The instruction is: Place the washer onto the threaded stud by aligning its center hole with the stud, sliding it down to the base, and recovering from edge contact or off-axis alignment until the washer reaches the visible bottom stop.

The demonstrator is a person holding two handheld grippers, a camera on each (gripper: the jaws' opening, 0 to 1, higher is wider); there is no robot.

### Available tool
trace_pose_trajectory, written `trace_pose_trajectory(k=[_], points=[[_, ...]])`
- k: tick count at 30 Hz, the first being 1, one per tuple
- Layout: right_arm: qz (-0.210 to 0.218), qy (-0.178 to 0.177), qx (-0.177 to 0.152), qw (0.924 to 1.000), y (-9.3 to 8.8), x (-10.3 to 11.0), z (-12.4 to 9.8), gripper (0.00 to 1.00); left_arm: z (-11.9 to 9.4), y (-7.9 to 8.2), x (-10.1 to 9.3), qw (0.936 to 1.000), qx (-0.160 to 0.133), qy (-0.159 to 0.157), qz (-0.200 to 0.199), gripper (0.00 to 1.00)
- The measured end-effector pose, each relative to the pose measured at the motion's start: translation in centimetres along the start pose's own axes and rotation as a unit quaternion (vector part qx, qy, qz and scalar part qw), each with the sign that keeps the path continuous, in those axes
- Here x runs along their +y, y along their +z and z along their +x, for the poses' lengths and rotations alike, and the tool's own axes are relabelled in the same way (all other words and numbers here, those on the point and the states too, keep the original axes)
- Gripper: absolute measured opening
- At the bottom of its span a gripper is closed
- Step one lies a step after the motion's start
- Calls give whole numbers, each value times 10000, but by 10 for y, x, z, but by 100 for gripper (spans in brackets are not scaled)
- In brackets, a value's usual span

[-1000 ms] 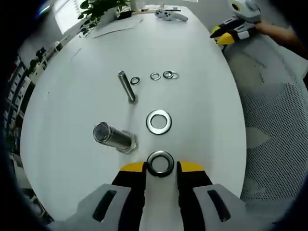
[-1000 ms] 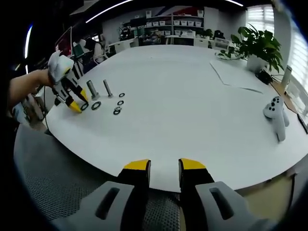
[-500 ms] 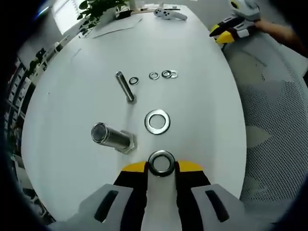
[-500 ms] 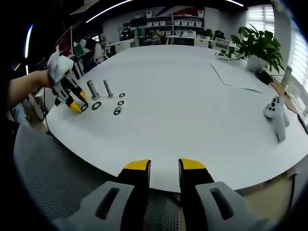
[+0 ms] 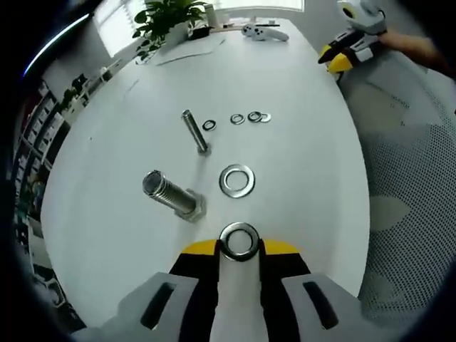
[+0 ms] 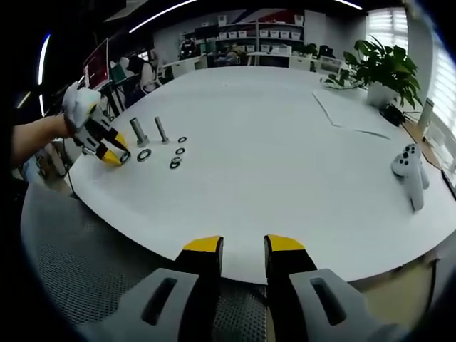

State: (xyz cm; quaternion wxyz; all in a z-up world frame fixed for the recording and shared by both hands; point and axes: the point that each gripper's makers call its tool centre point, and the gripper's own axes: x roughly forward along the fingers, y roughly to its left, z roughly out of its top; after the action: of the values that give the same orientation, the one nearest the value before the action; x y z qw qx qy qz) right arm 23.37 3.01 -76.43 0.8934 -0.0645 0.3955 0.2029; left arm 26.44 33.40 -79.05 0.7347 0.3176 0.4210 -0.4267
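**Washer gripped beside the large stud**

Since a second ago we have closed our left gripper (image 5: pixel 239 246) on the washer (image 5: pixel 239 241), whose yellow tips then stood apart on either side of it; now both tips press its rim, and it sits at the near edge of the white table (image 5: pixel 128 128). We take the large threaded stud (image 5: pixel 171 194) as our landmark: it stands upright on its hex base, just left of and beyond the held washer. A second large washer (image 5: pixel 237 180) lies flat to the stud's right. Beyond the stud stands a thinner stud (image 5: pixel 194 131), with a row of small washers (image 5: pixel 246 117) beside it. Our right gripper (image 6: pixel 244 249) hovers at the table edge, well apart from the stud (image 6: pixel 139 132), its jaws parted and holding nothing.
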Motion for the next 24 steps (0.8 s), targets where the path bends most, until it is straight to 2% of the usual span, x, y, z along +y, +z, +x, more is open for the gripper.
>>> trace_pose_trajectory(k=[5, 12, 24], points=[[-12, 3, 9, 10000, 0, 1, 0, 26, -7, 4, -1, 10000, -42, 32, 59, 18], [12, 0, -34, 10000, 1, 0, 0, 26, -22, 15, 9, 9997, -175, 167, -2, 18], [45, 1, -93, 9999, 3, -1, -1, 26, -40, 42, 27, 9980, -452, 430, 97, 18]])
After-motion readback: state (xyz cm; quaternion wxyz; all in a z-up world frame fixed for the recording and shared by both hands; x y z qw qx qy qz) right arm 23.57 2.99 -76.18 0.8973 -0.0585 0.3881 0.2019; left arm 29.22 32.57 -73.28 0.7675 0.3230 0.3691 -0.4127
